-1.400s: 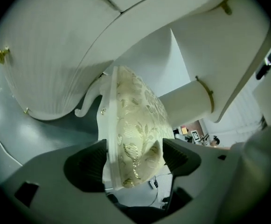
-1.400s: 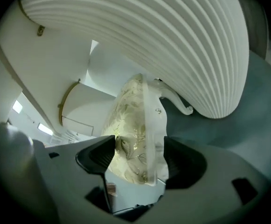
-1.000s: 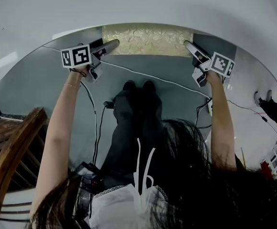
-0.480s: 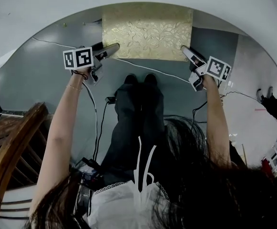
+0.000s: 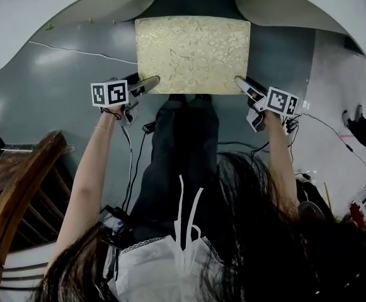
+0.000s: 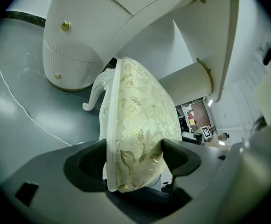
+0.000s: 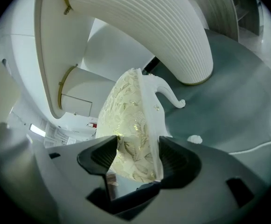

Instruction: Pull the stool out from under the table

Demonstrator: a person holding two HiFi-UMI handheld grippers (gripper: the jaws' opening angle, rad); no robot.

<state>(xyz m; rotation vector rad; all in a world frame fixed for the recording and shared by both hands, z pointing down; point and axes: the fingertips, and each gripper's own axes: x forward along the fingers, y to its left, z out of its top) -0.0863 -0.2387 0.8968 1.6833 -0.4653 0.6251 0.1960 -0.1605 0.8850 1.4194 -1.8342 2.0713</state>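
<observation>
The stool (image 5: pixel 193 54) has a gold leaf-patterned cushion and white curved legs; in the head view its whole seat shows on the grey floor, in front of the white table (image 5: pixel 57 11). My left gripper (image 5: pixel 150 82) is shut on the stool's near left corner (image 6: pixel 135 162). My right gripper (image 5: pixel 240 83) is shut on the near right corner (image 7: pixel 137 157). In both gripper views the cushion edge sits squeezed between the dark pads (image 6: pixel 91 164) (image 7: pixel 177 160).
The table's white ribbed pedestal (image 6: pixel 74 55) (image 7: pixel 149 27) stands behind the stool. A wooden chair (image 5: pixel 12 200) is at the lower left. Cables (image 5: pixel 75 50) run across the floor. The person's legs and feet (image 5: pixel 184 137) are just behind the stool's near edge.
The stool has slid out from under the table toward the person, both grippers drawing back with it. Its whole seat now shows where only a strip did before.
</observation>
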